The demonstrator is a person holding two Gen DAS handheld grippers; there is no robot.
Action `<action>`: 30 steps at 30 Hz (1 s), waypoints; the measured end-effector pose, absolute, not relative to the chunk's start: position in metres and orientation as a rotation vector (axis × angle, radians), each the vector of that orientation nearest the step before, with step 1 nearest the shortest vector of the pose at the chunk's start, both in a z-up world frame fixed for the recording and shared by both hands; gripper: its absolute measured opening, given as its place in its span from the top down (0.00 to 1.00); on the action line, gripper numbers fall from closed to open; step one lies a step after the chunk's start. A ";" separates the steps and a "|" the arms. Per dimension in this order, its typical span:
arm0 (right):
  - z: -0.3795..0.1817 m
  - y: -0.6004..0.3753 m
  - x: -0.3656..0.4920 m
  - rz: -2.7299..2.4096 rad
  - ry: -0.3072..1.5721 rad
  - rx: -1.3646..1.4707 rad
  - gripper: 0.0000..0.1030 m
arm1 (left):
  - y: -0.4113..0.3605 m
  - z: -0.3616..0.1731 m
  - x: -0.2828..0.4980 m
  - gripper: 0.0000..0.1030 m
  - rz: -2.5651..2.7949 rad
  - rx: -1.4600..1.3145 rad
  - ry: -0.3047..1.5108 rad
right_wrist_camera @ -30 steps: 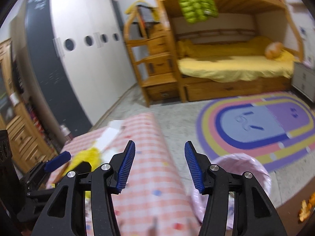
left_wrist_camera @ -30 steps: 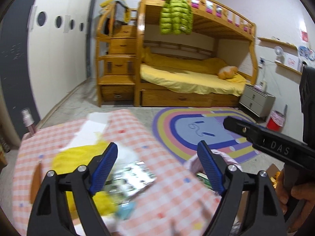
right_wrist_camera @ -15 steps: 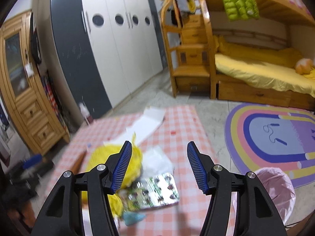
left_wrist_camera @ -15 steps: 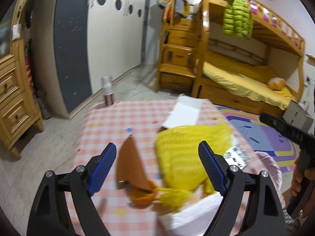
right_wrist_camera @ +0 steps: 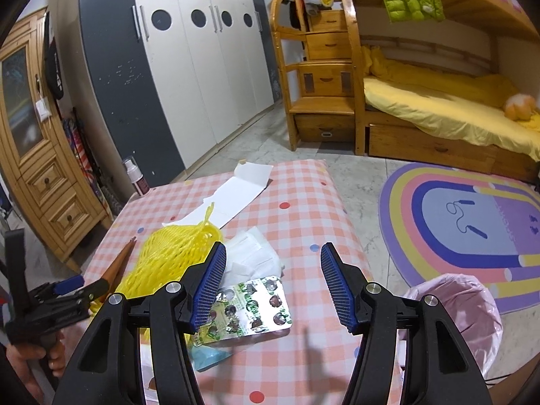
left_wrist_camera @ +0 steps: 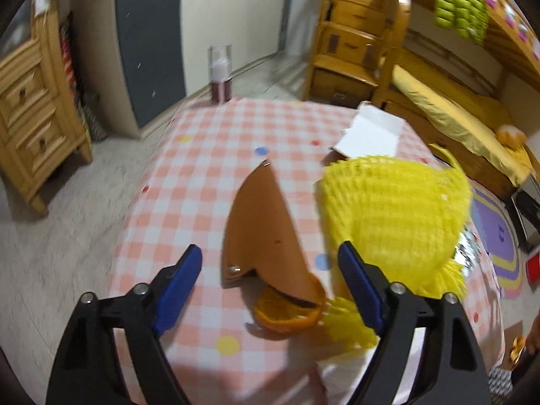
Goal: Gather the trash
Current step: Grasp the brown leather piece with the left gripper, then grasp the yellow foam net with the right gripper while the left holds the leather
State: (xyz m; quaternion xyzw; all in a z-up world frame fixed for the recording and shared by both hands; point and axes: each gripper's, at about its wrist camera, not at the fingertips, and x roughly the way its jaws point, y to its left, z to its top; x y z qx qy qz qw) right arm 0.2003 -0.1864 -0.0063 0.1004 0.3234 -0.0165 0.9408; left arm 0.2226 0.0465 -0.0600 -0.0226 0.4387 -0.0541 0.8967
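Trash lies on a pink checked table [left_wrist_camera: 202, 168]. In the left wrist view my left gripper [left_wrist_camera: 270, 290] is open above a brown cardboard piece [left_wrist_camera: 263, 222] and an orange peel [left_wrist_camera: 287, 314], with a yellow foam net [left_wrist_camera: 395, 216] to its right. In the right wrist view my right gripper [right_wrist_camera: 270, 283] is open above a used pill blister [right_wrist_camera: 251, 307], white tissues [right_wrist_camera: 253, 256] and a blue scrap [right_wrist_camera: 206, 354]. The yellow net [right_wrist_camera: 172, 256] lies to its left. A bin with a pink bag [right_wrist_camera: 455, 317] stands right of the table.
White folded paper [right_wrist_camera: 236, 195] lies at the table's far side. A spray bottle [right_wrist_camera: 138, 179] stands on the floor beyond the table. A wooden cabinet [right_wrist_camera: 37, 155], wardrobe, bunk bed [right_wrist_camera: 422, 101] and a rainbow rug [right_wrist_camera: 472, 222] surround the table. My left gripper shows in the right view [right_wrist_camera: 71, 287].
Both grippers swung left and tipped down toward the table. The left one now faces the cardboard and peel; the right one now faces the blister and tissues. Both stayed open.
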 end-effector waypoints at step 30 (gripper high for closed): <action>-0.012 -0.158 0.206 0.117 0.709 0.155 0.21 | 0.023 -0.025 0.213 0.53 -0.102 0.077 0.743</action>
